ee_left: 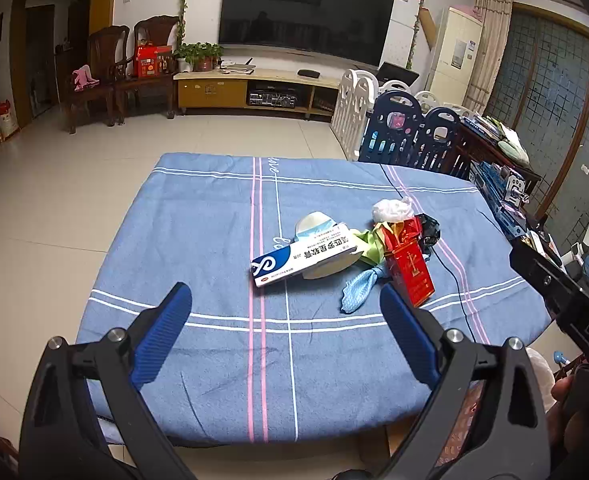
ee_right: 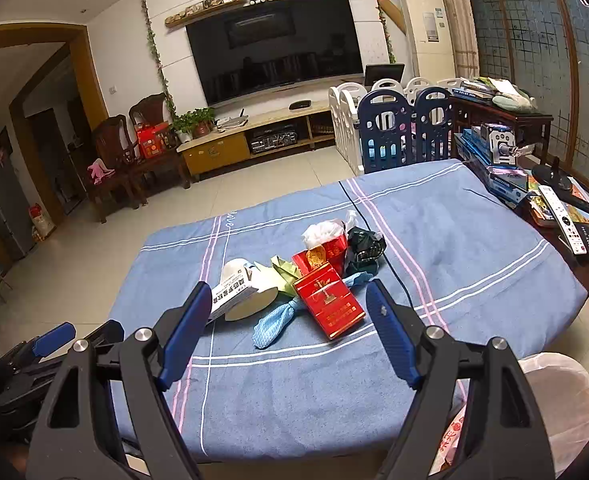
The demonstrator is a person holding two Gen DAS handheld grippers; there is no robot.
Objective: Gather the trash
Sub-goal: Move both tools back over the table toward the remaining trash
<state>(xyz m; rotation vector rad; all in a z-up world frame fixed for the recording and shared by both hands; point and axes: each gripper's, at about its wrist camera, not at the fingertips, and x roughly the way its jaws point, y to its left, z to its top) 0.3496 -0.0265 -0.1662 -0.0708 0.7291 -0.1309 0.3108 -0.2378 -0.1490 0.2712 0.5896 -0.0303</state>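
left tongs spread, right tongs spread, trash pile

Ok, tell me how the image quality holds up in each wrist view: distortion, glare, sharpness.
Left wrist view: strong fisheye bending, black corners, the red box sharp, faint reflections on the TV. Right wrist view: same curved edges, the trash pile crisp, floor tiles glossy, the white bin liner slightly overexposed.

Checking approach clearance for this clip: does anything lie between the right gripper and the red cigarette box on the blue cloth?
Nothing visible does. The right gripper is open, and the red cigarette box lies just ahead of its fingers with only bare blue cloth between. A light blue rag lies against the box's left side and could get caught in the grasp.
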